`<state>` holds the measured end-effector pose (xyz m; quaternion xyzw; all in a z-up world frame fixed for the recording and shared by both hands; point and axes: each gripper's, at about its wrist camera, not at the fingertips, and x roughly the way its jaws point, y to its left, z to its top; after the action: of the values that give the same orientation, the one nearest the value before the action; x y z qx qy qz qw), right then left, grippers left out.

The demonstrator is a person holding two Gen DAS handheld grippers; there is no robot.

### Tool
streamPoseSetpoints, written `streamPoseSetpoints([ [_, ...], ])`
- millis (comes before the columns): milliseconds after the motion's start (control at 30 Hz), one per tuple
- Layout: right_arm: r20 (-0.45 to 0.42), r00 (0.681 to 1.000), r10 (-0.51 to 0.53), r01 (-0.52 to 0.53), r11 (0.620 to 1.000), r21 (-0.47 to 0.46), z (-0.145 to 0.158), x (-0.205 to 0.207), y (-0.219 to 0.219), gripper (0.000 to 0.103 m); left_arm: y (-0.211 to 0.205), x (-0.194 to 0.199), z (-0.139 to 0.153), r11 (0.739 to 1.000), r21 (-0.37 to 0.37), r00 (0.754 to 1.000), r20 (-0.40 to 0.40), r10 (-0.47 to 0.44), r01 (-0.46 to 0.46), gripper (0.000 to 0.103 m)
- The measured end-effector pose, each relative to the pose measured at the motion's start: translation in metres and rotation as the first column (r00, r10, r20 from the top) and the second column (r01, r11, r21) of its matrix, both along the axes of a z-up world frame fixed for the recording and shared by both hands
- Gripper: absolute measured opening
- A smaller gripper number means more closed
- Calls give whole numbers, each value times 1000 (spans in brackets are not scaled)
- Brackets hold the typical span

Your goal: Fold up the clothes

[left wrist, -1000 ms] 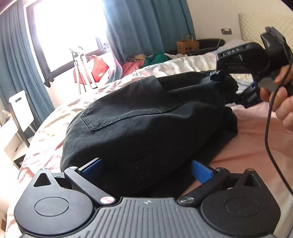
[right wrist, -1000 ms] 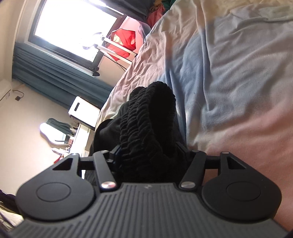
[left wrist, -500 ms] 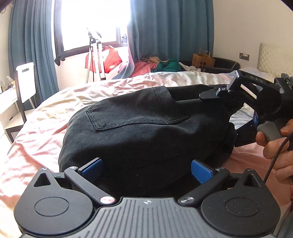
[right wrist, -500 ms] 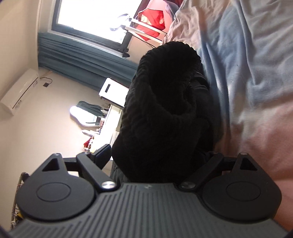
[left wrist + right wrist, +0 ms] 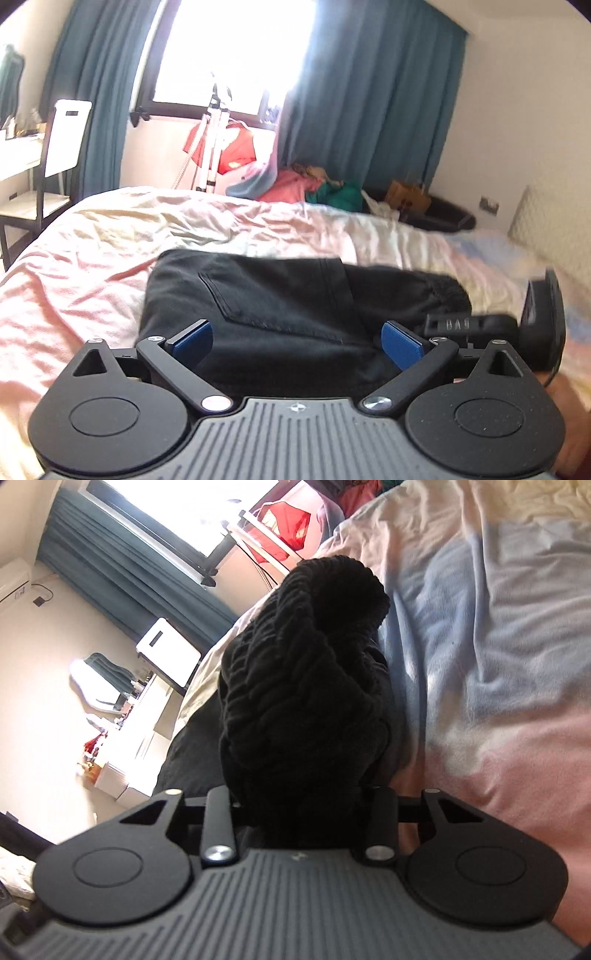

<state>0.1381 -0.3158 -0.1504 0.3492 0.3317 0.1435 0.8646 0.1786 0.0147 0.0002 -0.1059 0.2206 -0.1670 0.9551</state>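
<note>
Folded black jeans [image 5: 280, 306] with a back pocket up lie on the bed, just ahead of my left gripper [image 5: 297, 341]. That gripper is open, blue pads wide apart, nothing between them. My right gripper [image 5: 301, 805] is shut on the bunched black elastic waistband [image 5: 306, 672] of the same jeans, at their right end. In the left wrist view the right gripper's body [image 5: 517, 328] shows at the right, low against the bed.
The bed sheet [image 5: 92, 258] is pink, cream and light blue, and crumpled. A white chair and desk [image 5: 55, 155] stand left. A tripod [image 5: 216, 147], red clothes and teal curtains stand behind the bed. A headboard [image 5: 554, 221] is at right.
The jeans have come down from a raised bundle to lie flat on the bed. My left gripper has drawn back and up. My right gripper has lowered, still holding the waistband.
</note>
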Motion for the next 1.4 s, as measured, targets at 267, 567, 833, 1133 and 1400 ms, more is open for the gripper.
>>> streamPoseSetpoints([
  [267,43,999,-1,3,998,-58,8,-5,1,38,88,57,-11,948,-281,949,-310,56,-148,103],
  [567,90,996,3,8,992,-126,21,-12,12,38,71,100,-78,950,-292,851,-522,-60,-112,102],
  [833,307,947,97,81,852,-518,53,-40,78,39,88,86,-86,925,-345,842,-536,-56,-159,101],
  [1133,351,928,124,156,726,-669,44,-51,106,39,88,70,-82,933,-324,850,-526,-40,-156,99],
  [1400,254,967,13,114,870,-479,39,-30,68,39,90,61,-77,921,-358,864,-501,-52,-152,91],
])
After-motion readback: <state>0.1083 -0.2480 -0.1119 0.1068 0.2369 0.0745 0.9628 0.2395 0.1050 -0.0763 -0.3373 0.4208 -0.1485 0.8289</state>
